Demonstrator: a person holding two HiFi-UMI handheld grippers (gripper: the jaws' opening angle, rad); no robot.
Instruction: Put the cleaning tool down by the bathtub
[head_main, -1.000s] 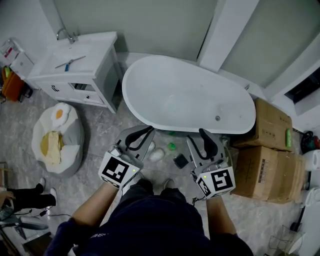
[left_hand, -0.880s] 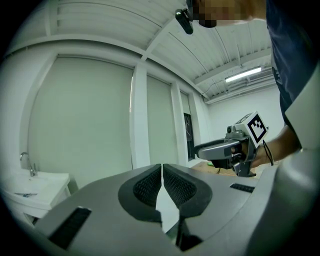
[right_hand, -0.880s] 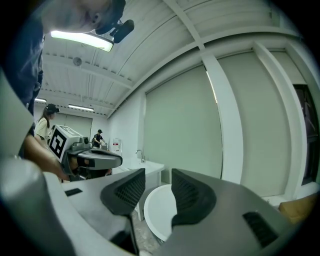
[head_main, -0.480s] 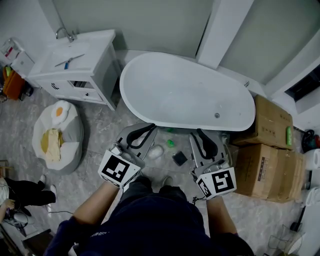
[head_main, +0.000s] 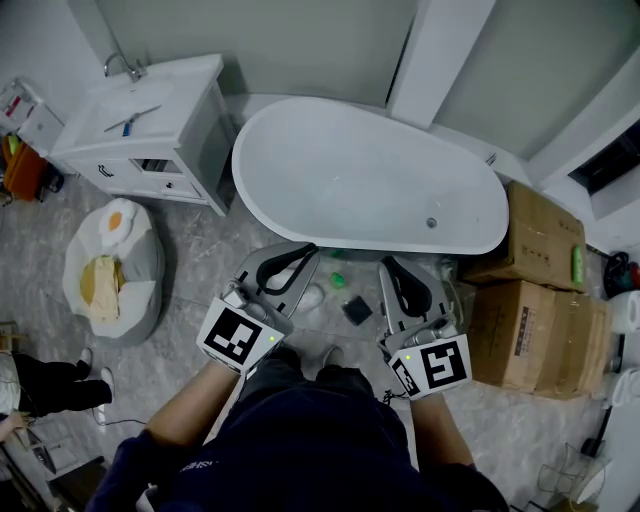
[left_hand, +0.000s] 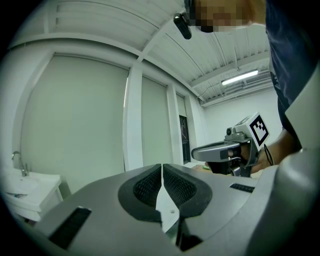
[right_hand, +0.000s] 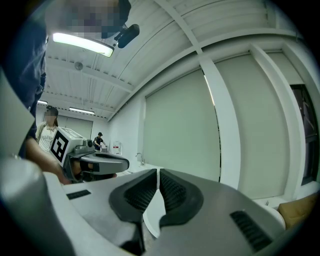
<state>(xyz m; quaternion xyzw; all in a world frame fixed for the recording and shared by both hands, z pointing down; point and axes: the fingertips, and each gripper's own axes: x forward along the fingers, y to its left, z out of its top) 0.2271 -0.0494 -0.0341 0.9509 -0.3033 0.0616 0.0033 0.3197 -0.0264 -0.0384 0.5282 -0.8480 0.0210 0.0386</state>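
Note:
The white oval bathtub (head_main: 360, 170) fills the middle of the head view. On the floor just in front of it lie a dark square pad (head_main: 357, 310), a white lump (head_main: 312, 296) and a small green thing (head_main: 338, 280); which of them is the cleaning tool I cannot tell. My left gripper (head_main: 305, 253) hovers over the white lump, and its pads meet with nothing between them (left_hand: 162, 167). My right gripper (head_main: 389, 263), to the right of the dark pad, has just been closing, and its jaws (right_hand: 158, 172) now stand shut with nothing between them.
A white vanity with a sink (head_main: 140, 115) stands at the back left, and an egg-patterned cushion (head_main: 115, 270) lies below it. Stacked cardboard boxes (head_main: 530, 290) sit to the tub's right. A person's legs (head_main: 40, 385) show at the left edge. A white pillar (head_main: 440, 50) rises behind the tub.
The right gripper's jaws have come together. Both grippers have edged a little toward the tub's front side, the left one more. The floor items lie where they were.

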